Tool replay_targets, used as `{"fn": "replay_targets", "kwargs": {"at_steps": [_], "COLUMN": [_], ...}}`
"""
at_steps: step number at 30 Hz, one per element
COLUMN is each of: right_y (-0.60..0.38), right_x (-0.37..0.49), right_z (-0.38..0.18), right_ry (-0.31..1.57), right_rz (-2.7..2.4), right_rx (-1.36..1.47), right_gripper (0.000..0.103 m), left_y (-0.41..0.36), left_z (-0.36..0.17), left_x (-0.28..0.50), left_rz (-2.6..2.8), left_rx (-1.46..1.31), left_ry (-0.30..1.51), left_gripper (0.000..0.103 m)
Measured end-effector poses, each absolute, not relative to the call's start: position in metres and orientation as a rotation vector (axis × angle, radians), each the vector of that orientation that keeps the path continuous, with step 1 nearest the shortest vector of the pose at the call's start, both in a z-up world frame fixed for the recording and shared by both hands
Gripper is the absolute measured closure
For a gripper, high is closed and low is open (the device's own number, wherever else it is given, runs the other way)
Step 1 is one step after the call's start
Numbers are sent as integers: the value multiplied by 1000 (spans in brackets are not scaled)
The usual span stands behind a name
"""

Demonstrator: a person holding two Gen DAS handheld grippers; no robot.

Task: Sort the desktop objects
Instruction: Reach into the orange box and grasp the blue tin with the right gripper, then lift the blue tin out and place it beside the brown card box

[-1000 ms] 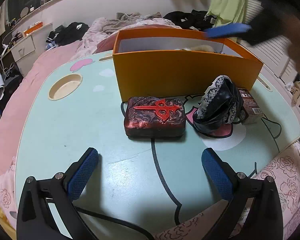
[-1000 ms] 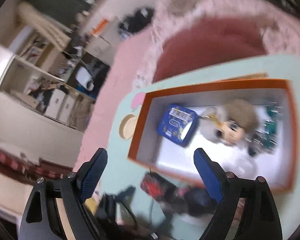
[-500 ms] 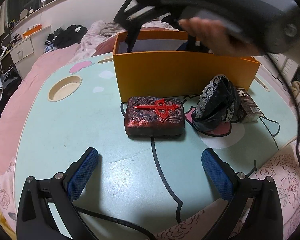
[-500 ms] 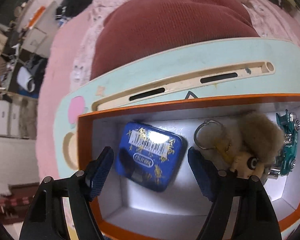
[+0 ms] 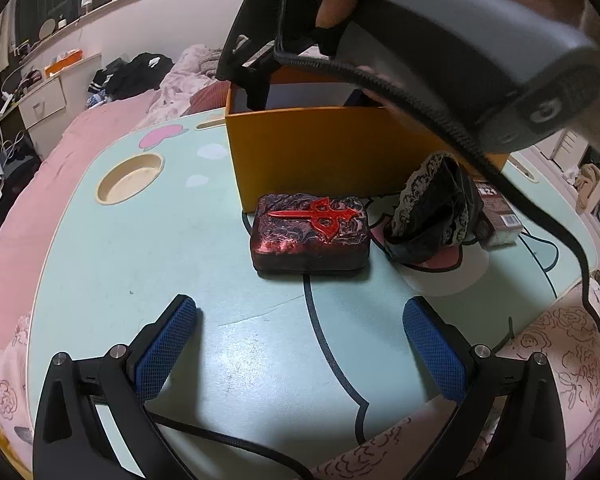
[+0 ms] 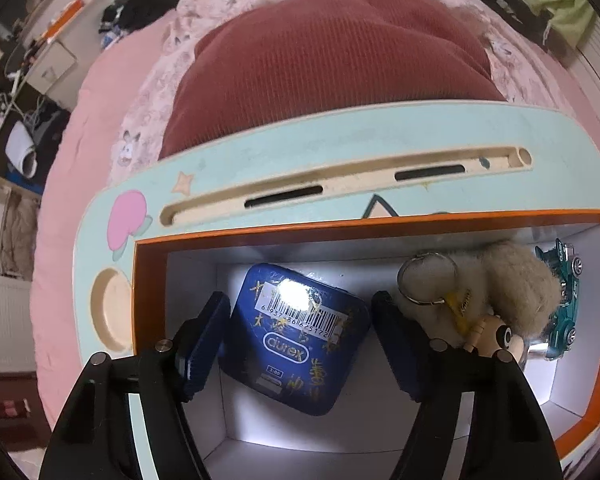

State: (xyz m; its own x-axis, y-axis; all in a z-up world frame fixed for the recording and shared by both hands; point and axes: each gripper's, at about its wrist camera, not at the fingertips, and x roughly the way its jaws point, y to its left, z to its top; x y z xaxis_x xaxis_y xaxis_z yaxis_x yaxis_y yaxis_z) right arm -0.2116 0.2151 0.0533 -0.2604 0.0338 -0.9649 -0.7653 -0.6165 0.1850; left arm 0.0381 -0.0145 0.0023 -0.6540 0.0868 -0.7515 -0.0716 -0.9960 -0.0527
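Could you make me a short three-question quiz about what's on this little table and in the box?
1. True or false: the blue rectangular tin lies inside the orange cardboard box.
2. Which lies on the mint-green table outside the box? A) teal toy car B) dark red case with a red emblem C) fluffy beige keychain doll
3. Fill in: the right tool, its jaws closing, has the ____ between its fingers.

Key: 1 true; 2 B; 3 blue tin.
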Motion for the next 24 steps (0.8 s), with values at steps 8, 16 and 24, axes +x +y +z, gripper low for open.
{"fn": "replay_targets", "kwargs": {"at_steps": [8,16,24], "right_y": [198,204,202], "right_x": [-206,-186,-110], "right_z": [48,56,146], "right_ry": [695,850,1007], "right_rz": [1953,2056,2412], "right_rx": [-1542,-1400,-1076], "right_gripper": [32,36,36], "left_y": [-15,-22,-25], "left_z": [2,1,-1], "left_x": [38,37,36], "left_rz": [2780,2779,2777], "left_rx": [-1265,-1261,-1255], "left_ry": [-28,-31,-32], "left_gripper": [0,0,0]}}
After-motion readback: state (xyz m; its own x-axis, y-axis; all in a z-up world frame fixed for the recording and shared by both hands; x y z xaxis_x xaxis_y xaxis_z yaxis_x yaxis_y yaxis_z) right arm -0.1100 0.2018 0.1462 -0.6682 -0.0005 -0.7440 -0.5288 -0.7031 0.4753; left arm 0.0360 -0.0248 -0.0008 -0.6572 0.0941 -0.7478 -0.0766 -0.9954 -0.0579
